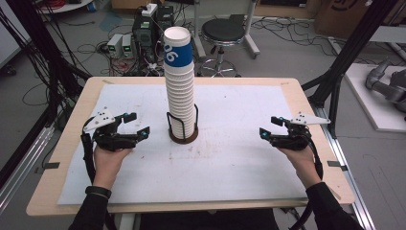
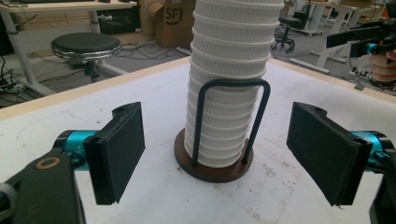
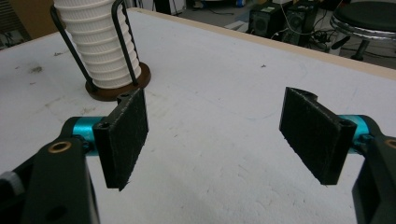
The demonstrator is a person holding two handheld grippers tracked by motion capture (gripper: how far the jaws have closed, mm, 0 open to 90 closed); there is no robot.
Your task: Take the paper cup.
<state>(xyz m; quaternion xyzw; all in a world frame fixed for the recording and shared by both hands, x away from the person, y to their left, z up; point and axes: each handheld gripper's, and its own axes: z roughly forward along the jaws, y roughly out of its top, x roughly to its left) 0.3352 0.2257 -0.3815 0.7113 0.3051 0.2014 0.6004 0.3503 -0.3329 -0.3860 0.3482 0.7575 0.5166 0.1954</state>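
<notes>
**Both grippers wide open on either side of the cup stack**

A tall stack of white ribbed paper cups (image 1: 180, 91) stands upright in a cup holder (image 1: 183, 136) with a round dark brown base and black wire uprights, near the middle of the white mat (image 1: 239, 158) that covers the wooden table (image 1: 43, 191). The topmost cup (image 1: 178, 45) carries a blue band with white numerals and rises well above the wire uprights.

The left gripper (image 1: 136, 124) sits to the left of the cup holder, near it but apart, held in the person's left hand (image 1: 111, 155). Its jaws stand wide apart with nothing between them. In the left gripper view the holder's base (image 2: 214, 165) and the lower cups (image 2: 224, 116) lie centred between the two black pads (image 2: 123, 144), beyond their tips and not touching them.

The right gripper (image 1: 269, 127) sits to the right of the cup holder, farther from it than the left one, held in the right hand (image 1: 299, 158). Its jaws also stand wide apart and empty. In the right gripper view the cup holder (image 3: 116, 86) appears off to the upper left, beyond the left pad (image 3: 126, 135), and bare mat (image 3: 215, 140) lies between the pads.

Beyond the table's far edge from the cup holder, a black round stool (image 1: 222, 33) stands on the floor among cables and electronic boxes (image 1: 119, 45).
</notes>
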